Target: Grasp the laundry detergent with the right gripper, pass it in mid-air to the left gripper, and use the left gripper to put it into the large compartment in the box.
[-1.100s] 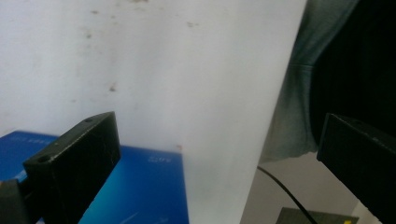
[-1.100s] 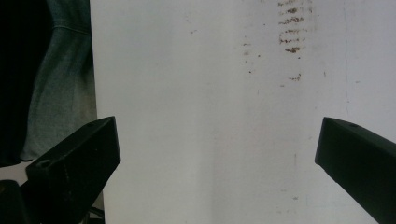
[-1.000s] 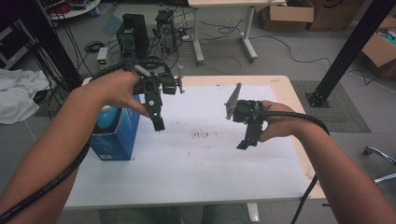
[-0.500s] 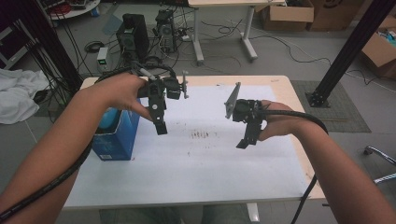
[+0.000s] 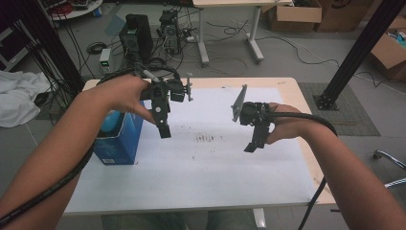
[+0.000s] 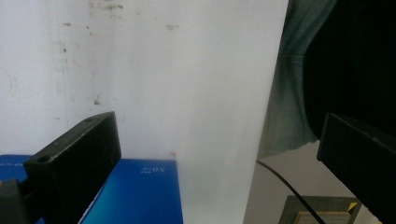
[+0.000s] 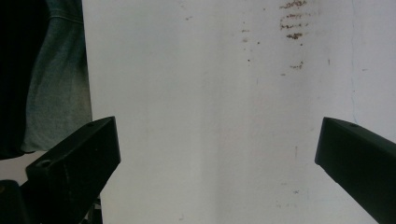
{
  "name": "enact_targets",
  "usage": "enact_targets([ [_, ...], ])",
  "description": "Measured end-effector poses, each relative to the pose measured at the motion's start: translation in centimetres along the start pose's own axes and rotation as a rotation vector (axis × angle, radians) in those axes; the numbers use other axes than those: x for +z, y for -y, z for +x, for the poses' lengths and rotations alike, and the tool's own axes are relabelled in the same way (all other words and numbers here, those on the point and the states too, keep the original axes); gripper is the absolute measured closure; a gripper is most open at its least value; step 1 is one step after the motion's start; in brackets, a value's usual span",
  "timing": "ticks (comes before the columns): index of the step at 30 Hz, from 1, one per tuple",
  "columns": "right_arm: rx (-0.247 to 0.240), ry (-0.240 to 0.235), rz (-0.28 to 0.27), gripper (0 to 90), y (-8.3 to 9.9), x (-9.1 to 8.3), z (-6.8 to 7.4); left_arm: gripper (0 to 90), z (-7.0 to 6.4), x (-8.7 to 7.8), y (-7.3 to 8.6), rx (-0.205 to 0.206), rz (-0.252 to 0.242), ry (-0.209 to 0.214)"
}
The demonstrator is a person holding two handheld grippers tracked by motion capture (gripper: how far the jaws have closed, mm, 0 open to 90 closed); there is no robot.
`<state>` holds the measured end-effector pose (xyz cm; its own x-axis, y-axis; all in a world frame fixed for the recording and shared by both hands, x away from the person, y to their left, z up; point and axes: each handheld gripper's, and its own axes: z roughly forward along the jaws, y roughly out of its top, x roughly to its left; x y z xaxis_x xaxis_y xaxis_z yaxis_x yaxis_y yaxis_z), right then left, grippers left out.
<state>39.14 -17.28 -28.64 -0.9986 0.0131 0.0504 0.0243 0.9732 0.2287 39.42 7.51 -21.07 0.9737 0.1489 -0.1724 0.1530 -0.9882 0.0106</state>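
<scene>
Overhead, a person's two forearms reach in from the near edge of a white-topped table (image 5: pixel 201 177), each hand holding a black two-jaw gripper above the surface. The left gripper (image 5: pixel 164 130) hangs over the table's left half, jaws pointing down toward the near side, gripped by the left hand (image 5: pixel 122 93) with a ribbed black cable (image 5: pixel 57 184) trailing along the forearm. The right gripper (image 5: pixel 253 143) is held by the right hand (image 5: pixel 282 125) over the right half, well apart from the other, a grey three-cornered plate (image 5: pixel 238 102) standing up from its top.

In the left gripper view, the two jaws stand wide apart with nothing between them; below them lies a blue box (image 6: pixel 135 193) resting on the white tabletop. From above, that blue box (image 5: pixel 117 141) sits at the table's left edge, just beside the left forearm, with a rounded blue item on top that is too blurred to identify.

In the right gripper view, the jaws are likewise spread wide and empty over bare white surface. A cluster of small brownish marks (image 5: pixel 206 139) stains the tabletop between the two grippers.

Beyond the table, computer towers (image 5: pixel 139 28) and loose cables sit on the grey floor.
</scene>
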Motion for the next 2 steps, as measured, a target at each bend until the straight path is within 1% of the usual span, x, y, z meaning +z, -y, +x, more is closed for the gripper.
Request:
enact_targets([
  [2, -0.006, 0.004, -0.001, 0.0, -0.08, -0.12, 0.04, 0.1, -0.07, -0.06, -0.06, 0.002, 0.001, -0.002],
])
